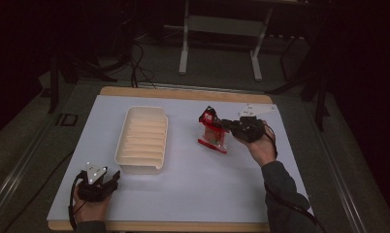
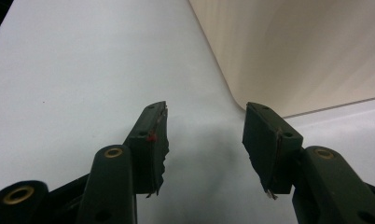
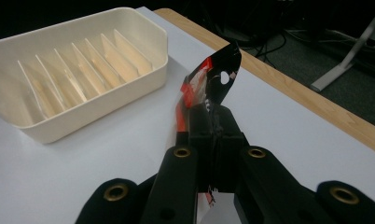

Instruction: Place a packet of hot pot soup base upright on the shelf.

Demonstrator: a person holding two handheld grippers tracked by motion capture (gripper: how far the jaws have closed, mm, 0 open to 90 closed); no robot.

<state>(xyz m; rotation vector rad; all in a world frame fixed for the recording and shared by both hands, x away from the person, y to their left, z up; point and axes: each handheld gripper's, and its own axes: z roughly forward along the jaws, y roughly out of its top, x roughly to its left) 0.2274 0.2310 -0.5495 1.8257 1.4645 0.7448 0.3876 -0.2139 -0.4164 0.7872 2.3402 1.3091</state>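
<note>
The room is dim, its edges nearly black. A table (image 1: 193, 194) with a pale top and a wooden rim stands on grey floor (image 1: 222, 73). Beyond the table's far edge a white metal stand (image 1: 221, 26) rises on two legs, and dark cables (image 1: 135, 63) trail left of it.

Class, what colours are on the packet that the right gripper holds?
The packet is red and black with a clear part; the right gripper view shows it best.
</note>
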